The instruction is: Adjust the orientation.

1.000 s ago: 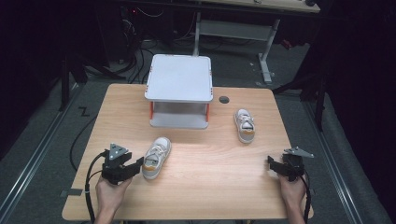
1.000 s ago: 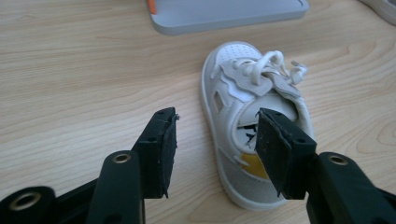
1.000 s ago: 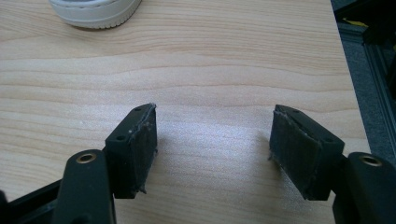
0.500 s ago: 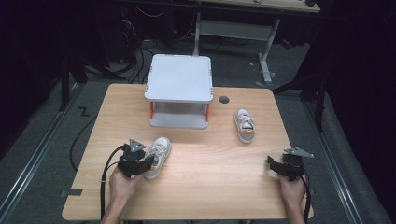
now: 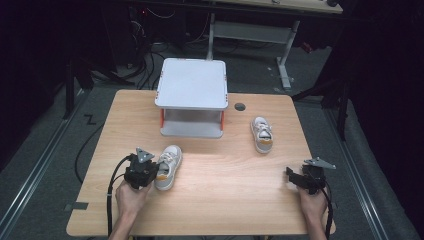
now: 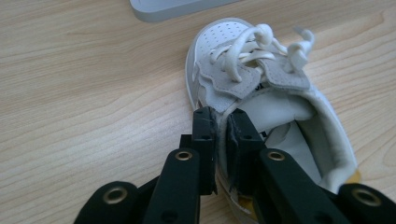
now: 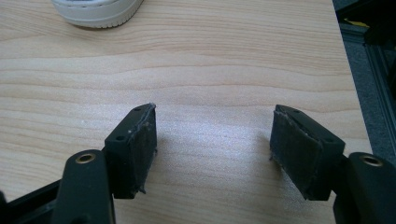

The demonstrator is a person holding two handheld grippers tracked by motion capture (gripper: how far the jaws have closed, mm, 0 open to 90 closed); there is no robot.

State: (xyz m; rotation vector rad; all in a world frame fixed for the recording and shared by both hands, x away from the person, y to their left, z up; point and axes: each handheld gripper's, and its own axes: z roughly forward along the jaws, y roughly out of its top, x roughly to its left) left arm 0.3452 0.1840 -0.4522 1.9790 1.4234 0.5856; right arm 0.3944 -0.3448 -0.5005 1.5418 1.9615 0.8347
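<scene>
- The left tongs (image 5: 154,172) have just been closing and now pinch the side wall of the near white shoe (image 5: 167,167) at its collar, one pad inside the opening and one outside, as the left gripper view shows (image 6: 223,140).
- That hold on the collar edge makes sense: the wall is thin and stiff enough to clamp, and it should let the shoe be lifted without crushing the toe or snagging the laces (image 6: 254,44).
- Taking the grey two-tier stand (image 5: 192,97) as landmark, the gripped shoe lies on the worktop (image 5: 225,200) just in front of the stand's near left corner, toe pointing towards it, sole flat on the wood.
- The second white shoe (image 5: 262,134) sits to the right of the stand, apart from it, also resting on its sole, toe away from the person.
- The right tongs (image 5: 295,177) rest low at the near right, well away from the stand, pads spread wide with only bare wood between them (image 7: 212,140); they grip nothing.
- My reading is that the right hand waits its turn, since the second shoe lies ahead of it and within reach.
- A small dark round hole (image 5: 240,106) sits just right of the stand.
</scene>
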